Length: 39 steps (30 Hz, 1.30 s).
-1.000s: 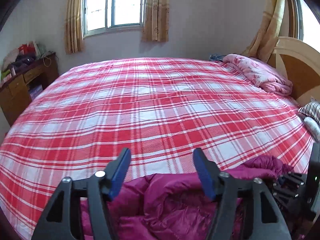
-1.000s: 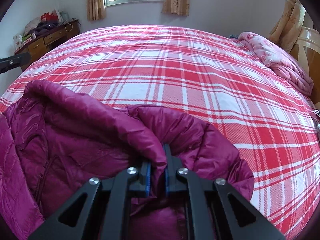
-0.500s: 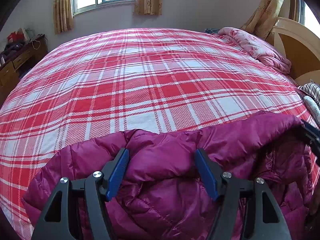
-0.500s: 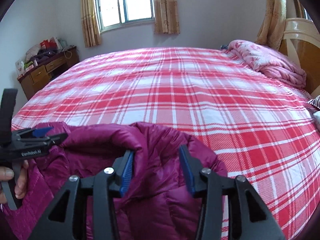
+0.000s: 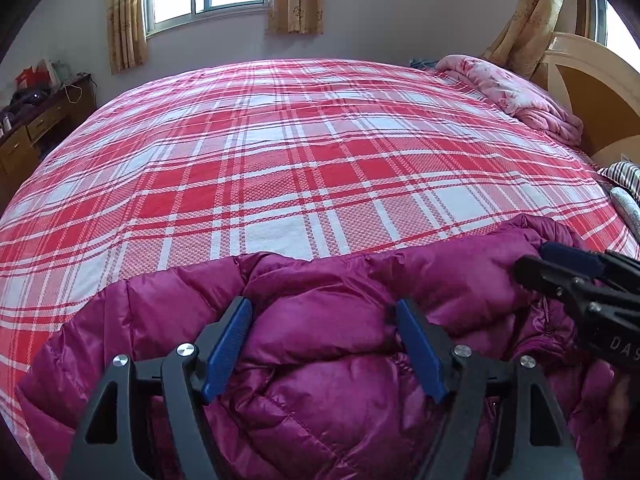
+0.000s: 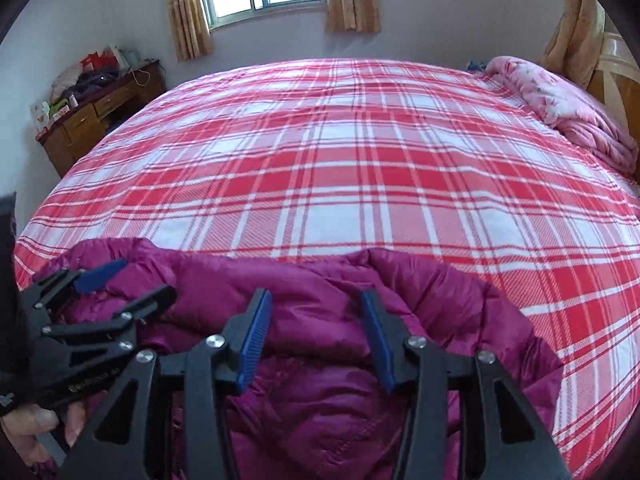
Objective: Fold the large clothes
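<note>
A magenta quilted down jacket [image 5: 344, 360] lies bunched at the near edge of a bed covered in red-and-white plaid. Its shiny, puffy fabric is stitched into padded panels and sits in soft, rumpled folds rather than flat. The far edge of the garment forms an uneven, rounded ridge across the bedspread, higher toward the right in the left wrist view. In the right wrist view the same jacket [image 6: 320, 380] spreads across the lower part of the frame, with a raised fold near the middle of its far edge and a rounded bulge on the right side. Its near portion runs out of frame.
</note>
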Available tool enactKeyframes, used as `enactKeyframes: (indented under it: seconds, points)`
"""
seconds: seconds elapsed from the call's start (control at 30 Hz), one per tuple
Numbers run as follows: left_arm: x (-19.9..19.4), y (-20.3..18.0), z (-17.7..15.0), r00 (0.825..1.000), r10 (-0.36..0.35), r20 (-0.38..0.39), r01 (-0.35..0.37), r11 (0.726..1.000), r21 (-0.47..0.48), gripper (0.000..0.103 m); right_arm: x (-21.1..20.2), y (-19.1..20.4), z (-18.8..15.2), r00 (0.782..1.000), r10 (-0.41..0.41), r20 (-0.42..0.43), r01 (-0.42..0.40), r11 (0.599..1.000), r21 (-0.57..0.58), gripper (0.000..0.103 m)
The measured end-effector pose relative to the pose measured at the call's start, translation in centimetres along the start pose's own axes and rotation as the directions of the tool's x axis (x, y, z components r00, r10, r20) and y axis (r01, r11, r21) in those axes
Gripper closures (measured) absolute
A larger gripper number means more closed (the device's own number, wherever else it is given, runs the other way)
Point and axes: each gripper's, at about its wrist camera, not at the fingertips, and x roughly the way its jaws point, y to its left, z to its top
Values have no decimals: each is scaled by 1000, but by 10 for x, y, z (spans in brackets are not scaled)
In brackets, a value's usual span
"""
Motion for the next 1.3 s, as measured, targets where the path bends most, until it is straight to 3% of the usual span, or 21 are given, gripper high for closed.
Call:
enactKeyframes:
  seconds: [0.53,1.3]
  points:
    - [12,-11,-1,997,63,-45,-61,997,51,20,16,9,-10,997,-71,-32,69,996,-54,53]
    - [17,-10,-1,996,79,-52,-76,996,50,15,19,8,-11,997,-71,-37,69,996,-48,52]
